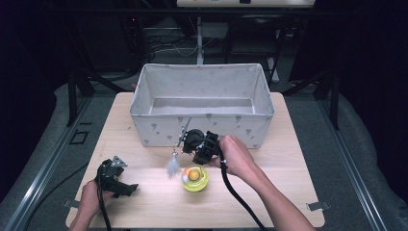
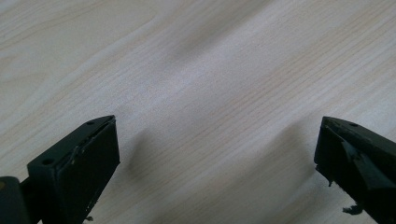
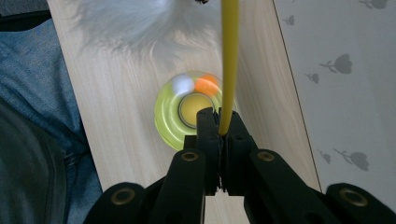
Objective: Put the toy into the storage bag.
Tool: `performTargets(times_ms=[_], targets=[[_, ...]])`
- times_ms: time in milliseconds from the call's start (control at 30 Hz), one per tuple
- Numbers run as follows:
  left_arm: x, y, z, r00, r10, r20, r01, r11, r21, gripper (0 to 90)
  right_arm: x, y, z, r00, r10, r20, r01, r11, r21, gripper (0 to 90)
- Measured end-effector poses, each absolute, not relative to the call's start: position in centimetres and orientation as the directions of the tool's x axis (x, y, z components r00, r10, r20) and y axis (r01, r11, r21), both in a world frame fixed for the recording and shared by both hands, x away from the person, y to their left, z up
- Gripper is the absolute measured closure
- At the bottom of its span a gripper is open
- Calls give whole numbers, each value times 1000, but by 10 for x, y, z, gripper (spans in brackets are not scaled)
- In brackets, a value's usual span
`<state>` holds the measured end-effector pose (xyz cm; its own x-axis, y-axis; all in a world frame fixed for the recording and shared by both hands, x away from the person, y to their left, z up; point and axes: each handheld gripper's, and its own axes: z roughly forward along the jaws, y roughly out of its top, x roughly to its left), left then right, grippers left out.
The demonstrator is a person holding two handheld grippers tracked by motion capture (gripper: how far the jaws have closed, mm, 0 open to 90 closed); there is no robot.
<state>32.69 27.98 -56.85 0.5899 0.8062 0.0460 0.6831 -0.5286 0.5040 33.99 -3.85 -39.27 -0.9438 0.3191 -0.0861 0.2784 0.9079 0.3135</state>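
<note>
Wand: the yellow stick (image 3: 229,60) of a feather wand runs straight up from my right gripper (image 3: 218,122) in the right gripper view, with a white feather tuft (image 3: 140,23) at its far end; in the high view the tuft (image 1: 172,166) hangs just left of the green dish, near the middle of the table (image 1: 144,202).
Right gripper: my jaws are pressed fully together on the stick, pinching it near its lower end.
Right hand: my right hand (image 1: 237,155) wraps the gripper (image 1: 185,139) from the right, forearm coming in from the table's near right corner, the tool pointing left along the front wall of the box.
Green dish: a round yellow-green toy dish (image 1: 195,178) sits on the table just below my right gripper, with a white ball (image 3: 183,85) and an orange ball (image 3: 206,85) in its ring; both look blurred.
Box: a grey fabric box (image 1: 202,126) with small printed flowers stands toward the far edge of the table, close behind my right gripper.
Left gripper: my left gripper (image 2: 217,158) has its jaws spread wide with nothing between them, bare wood under them.
Left hand: my left hand (image 1: 91,195) holds its gripper (image 1: 132,186) low at the near left corner of the table, well apart from the wand.
</note>
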Motion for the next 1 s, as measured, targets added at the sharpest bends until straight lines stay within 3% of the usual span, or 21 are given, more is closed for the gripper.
performTargets(times_ms=[1000], targets=[[327,279,-569,590,806,49,682,-530,503,2,348,-102,-377,-882,461,-94,409,850,332,886]])
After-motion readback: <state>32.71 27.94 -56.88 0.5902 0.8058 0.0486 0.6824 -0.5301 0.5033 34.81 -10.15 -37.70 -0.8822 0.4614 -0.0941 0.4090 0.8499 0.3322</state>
